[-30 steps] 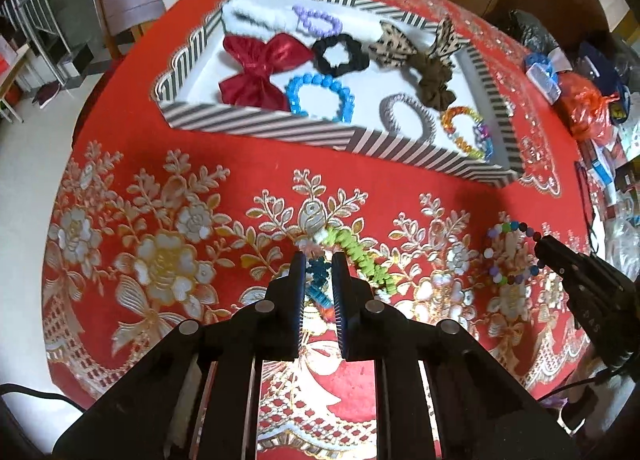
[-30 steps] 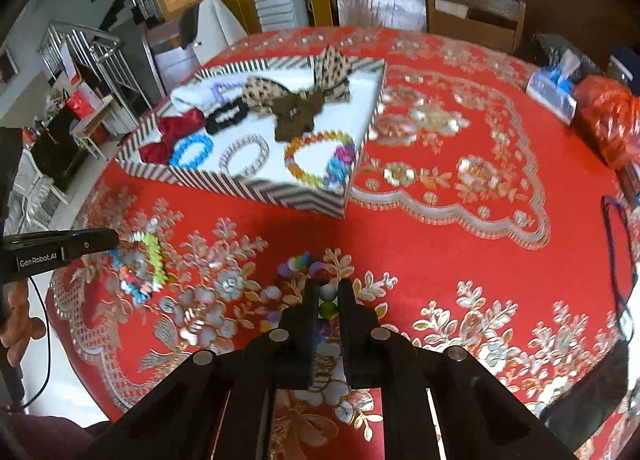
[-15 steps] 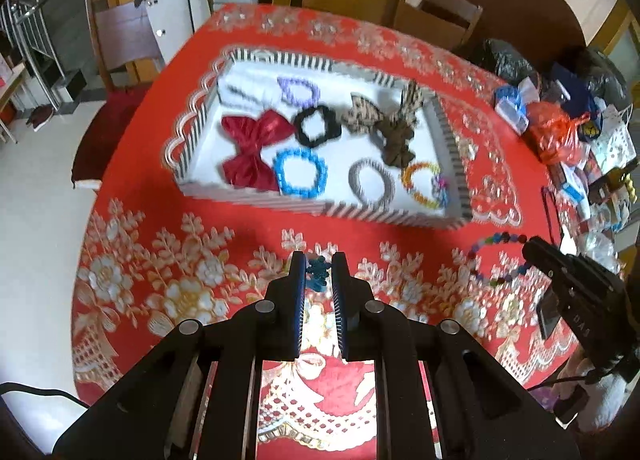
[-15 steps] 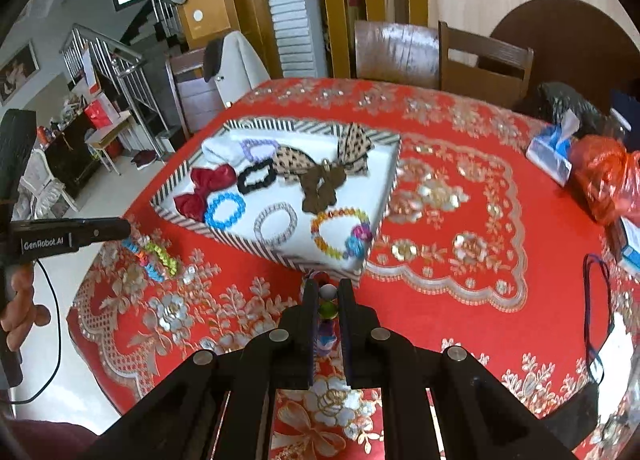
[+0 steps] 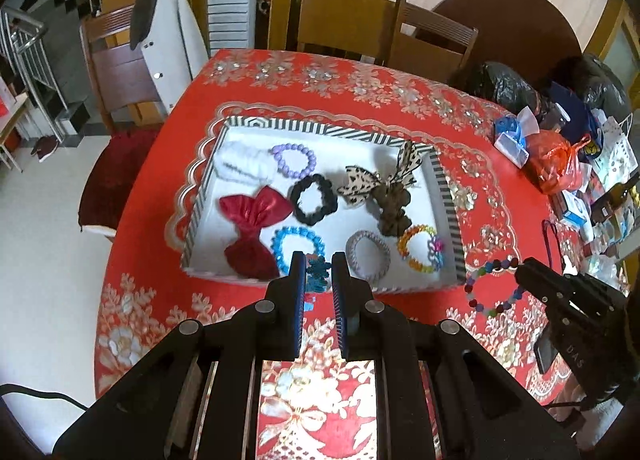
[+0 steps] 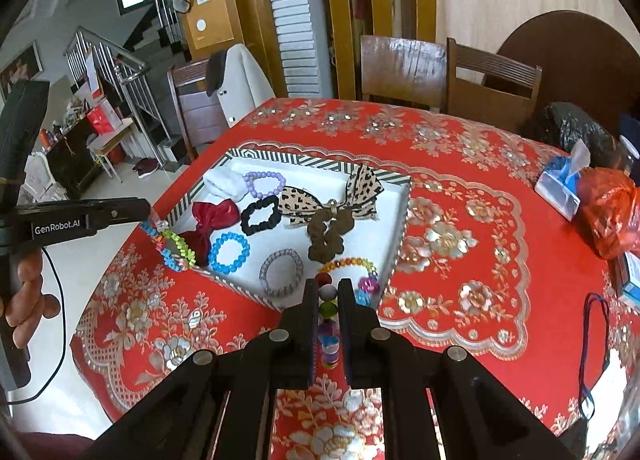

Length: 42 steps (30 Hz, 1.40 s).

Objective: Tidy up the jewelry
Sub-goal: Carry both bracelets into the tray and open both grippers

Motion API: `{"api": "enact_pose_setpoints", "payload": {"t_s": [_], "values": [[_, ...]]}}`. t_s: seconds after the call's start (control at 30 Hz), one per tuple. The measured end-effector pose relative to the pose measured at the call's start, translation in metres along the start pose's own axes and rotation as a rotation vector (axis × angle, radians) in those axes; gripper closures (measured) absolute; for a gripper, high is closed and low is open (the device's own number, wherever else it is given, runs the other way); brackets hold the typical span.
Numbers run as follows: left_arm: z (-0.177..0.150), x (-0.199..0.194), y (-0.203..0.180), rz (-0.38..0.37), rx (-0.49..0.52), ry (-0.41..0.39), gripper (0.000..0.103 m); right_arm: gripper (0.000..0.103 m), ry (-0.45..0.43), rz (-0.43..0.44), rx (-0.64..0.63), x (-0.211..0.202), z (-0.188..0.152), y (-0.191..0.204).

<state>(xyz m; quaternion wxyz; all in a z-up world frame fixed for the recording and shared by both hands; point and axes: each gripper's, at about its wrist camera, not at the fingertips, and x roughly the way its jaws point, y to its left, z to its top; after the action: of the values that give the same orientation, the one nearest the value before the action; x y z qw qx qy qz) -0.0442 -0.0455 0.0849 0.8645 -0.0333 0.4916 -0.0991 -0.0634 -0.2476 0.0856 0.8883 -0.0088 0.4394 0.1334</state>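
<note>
Aloft, left tongs (image 5: 317,274) pinch a blocky bracelet (image 6: 172,246); right tongs (image 6: 329,294) pinch a bead bracelet (image 5: 490,284).

One striped tray (image 5: 447,196) sits on the bench (image 5: 360,108). In it lie four bracelets: purple beads (image 5: 294,160) toward the tray's far-left corner, blue beads (image 5: 298,245), a silver band (image 5: 368,255) and a multicoloured one (image 5: 420,248) along its near edge. Two bows: one red (image 5: 254,220), one leopard-print (image 5: 380,176). Two scrunchies, black (image 5: 313,200) and brown (image 5: 394,206), plus one white piece (image 5: 244,166), perhaps a third. Two more bracelets hang in the air, one per gripper: neon blocks (image 6: 176,246) and mixed beads (image 5: 492,284).
</note>
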Motion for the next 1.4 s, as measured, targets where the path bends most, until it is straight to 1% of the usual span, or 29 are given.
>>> {"api": "enact_pose_setpoints", "payload": {"t_s": [0.17,0.43,0.63,0.77,0.93,1.0,1.2,1.27,1.33,1.4], "values": [[0.016,0.014,-0.008,0.000,0.032,0.000,0.092,0.094,0.020,0.016,0.000,0.019,0.012,0.005],[0.043,0.042,-0.010,0.004,0.056,0.022,0.092,0.094,0.045,0.096,0.009,0.057,0.037,0.024],[0.060,0.067,0.001,0.025,0.061,0.048,0.092,0.094,0.078,0.158,0.034,0.088,0.047,0.038],[0.068,0.088,0.008,0.046,0.065,0.066,0.092,0.094,0.116,0.149,0.053,0.114,0.051,0.033],[0.076,0.117,0.012,0.061,0.061,0.096,0.092,0.094,0.167,0.096,0.135,0.144,0.049,0.006],[0.079,0.127,0.013,0.061,0.062,0.110,0.092,0.094,0.185,0.074,0.147,0.155,0.047,-0.002],[0.083,0.154,0.015,0.073,0.065,0.138,0.092,0.094,0.210,0.032,0.170,0.168,0.042,-0.012],[0.083,0.164,0.016,0.084,0.067,0.149,0.092,0.091,0.232,0.045,0.191,0.173,0.039,-0.016],[0.083,0.170,0.016,0.097,0.071,0.152,0.091,0.080,0.236,0.068,0.214,0.172,0.037,-0.019],[0.082,0.176,0.016,0.108,0.077,0.155,0.091,0.079,0.223,0.075,0.223,0.166,0.036,-0.021]]}}
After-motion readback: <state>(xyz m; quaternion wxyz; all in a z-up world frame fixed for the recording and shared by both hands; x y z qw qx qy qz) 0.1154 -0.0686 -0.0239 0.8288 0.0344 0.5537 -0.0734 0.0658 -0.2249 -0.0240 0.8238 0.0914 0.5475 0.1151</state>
